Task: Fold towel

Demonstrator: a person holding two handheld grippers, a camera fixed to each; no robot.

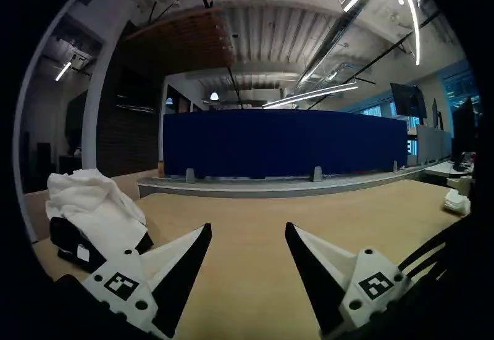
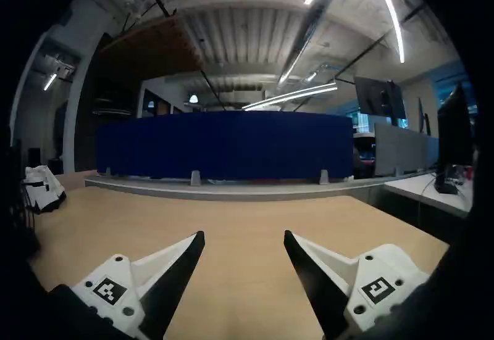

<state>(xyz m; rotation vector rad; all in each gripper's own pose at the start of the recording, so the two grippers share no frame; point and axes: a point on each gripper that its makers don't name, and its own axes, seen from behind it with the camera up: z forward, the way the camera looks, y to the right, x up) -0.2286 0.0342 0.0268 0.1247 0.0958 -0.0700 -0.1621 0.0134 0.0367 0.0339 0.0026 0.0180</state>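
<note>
While the white towel (image 1: 92,207) lies crumpled in a heap at the left edge of the wooden table (image 1: 259,216), draped over a black object (image 1: 68,238) (what it is I cannot tell), the left gripper (image 1: 247,226) sits just to its right. The gripper's fingers are spread wide over bare tabletop and do not touch the cloth. In the right gripper view, the right gripper (image 2: 244,234) is likewise spread apart above the table, holding nothing, and a white bundle on something black shows far off at the left. A blue partition (image 1: 284,142) runs along the table's far side, under long ceiling lights (image 1: 309,96).
</note>
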